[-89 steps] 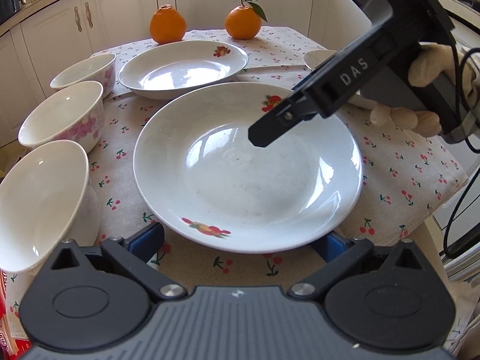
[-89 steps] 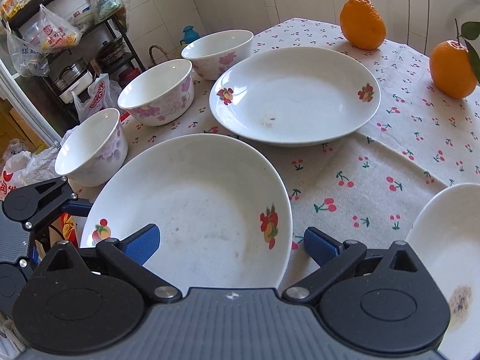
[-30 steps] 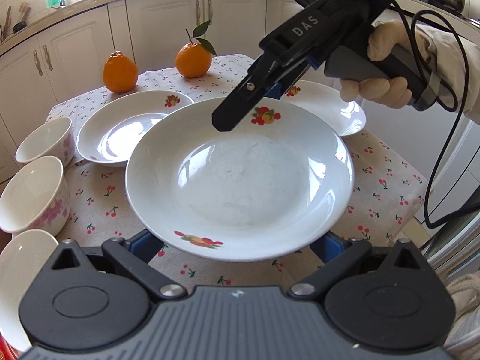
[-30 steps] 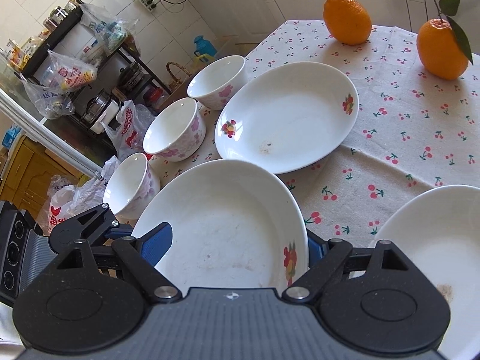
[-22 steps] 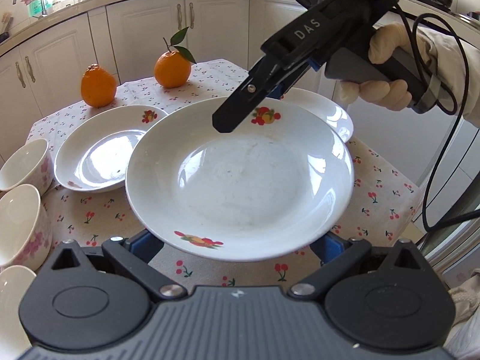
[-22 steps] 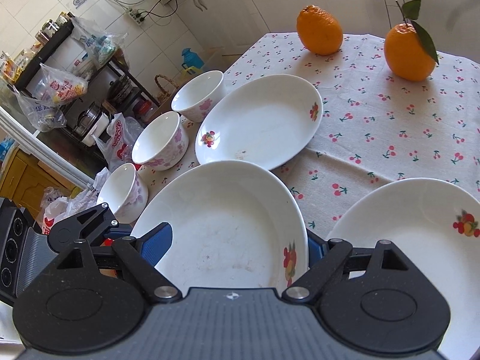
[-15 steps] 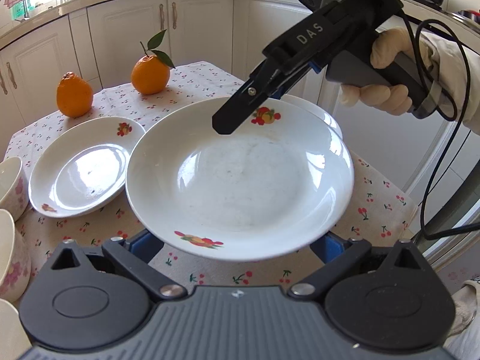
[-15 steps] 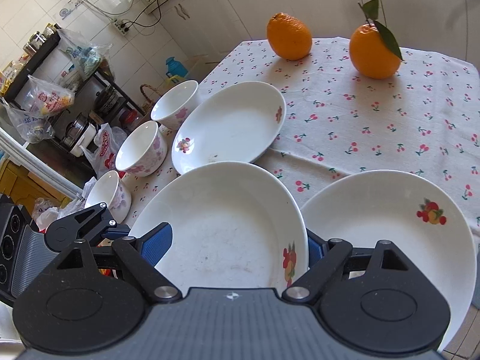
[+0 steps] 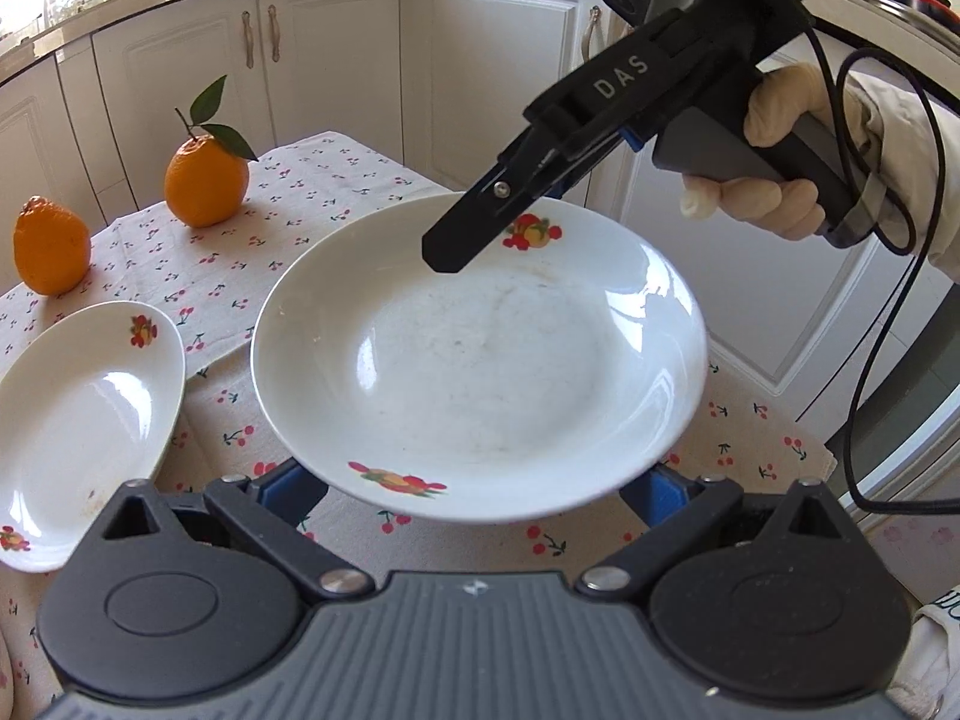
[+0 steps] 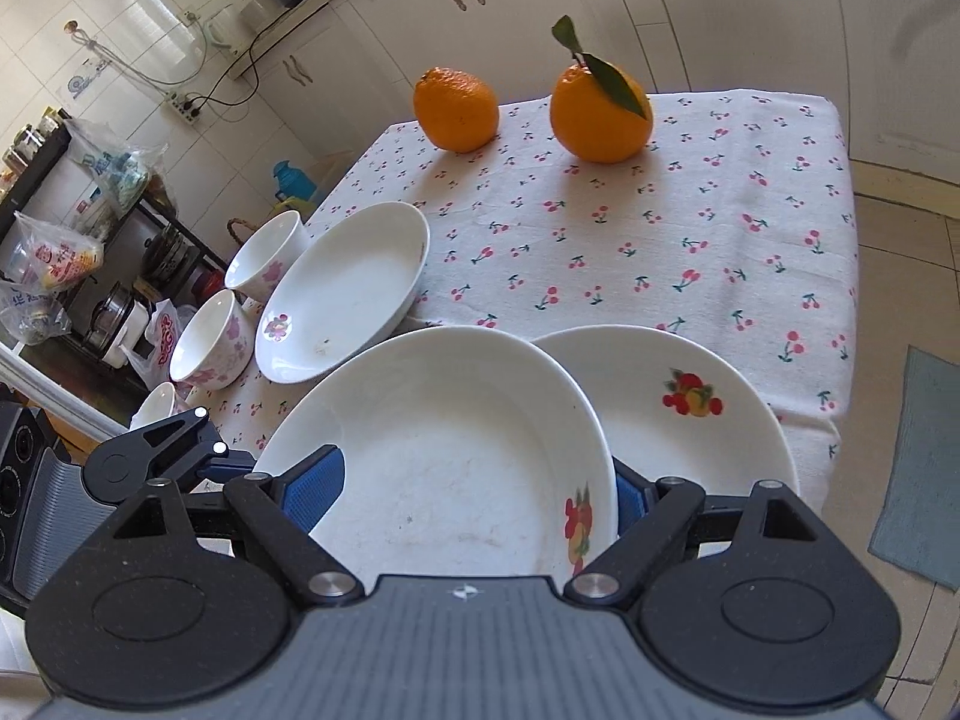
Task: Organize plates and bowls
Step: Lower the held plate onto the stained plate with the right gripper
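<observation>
The right gripper (image 10: 474, 495) clamps a white plate (image 10: 444, 456) above a second plate (image 10: 690, 414) just right of it, two oranges (image 10: 456, 109) far ahead.

Both grippers, left (image 9: 474, 483) and right (image 10: 474, 495) (gloved hand (image 9: 774, 180)), angled downward, jaws spread wide.

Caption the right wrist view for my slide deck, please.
Both grippers carry a white plate above the cherry-print tablecloth, beside another plate, with two oranges behind.

Bright daylight, sharp focus, fisheye-warped edges
</observation>
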Demonstrator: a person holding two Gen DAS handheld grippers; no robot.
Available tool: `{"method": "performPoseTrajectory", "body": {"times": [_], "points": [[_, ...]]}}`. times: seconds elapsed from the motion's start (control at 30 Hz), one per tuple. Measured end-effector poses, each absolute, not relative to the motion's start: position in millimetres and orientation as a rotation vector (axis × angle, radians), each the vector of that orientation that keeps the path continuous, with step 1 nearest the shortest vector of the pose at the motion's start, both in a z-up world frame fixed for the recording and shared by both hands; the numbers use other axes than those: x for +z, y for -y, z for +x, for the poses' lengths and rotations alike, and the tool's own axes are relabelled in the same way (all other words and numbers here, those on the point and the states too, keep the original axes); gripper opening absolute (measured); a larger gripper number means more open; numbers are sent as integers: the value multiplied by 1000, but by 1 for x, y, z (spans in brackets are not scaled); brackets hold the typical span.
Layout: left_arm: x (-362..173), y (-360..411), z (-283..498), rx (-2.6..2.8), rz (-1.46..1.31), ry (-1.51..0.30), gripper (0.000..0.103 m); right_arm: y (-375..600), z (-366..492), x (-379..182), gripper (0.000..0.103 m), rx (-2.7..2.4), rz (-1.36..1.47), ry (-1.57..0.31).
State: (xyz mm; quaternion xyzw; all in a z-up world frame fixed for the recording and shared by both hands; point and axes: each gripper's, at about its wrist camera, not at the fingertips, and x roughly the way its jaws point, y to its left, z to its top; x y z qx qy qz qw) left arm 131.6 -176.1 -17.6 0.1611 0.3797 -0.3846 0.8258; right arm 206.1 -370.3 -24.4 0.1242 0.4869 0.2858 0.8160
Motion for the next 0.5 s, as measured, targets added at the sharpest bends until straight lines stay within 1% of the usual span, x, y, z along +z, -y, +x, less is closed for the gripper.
{"method": "performPoseTrajectory", "body": {"times": [0.5], "points": [[-22,198,149,-837,378,-812,101,400,207,-36,92,556,304,-1027]]}}
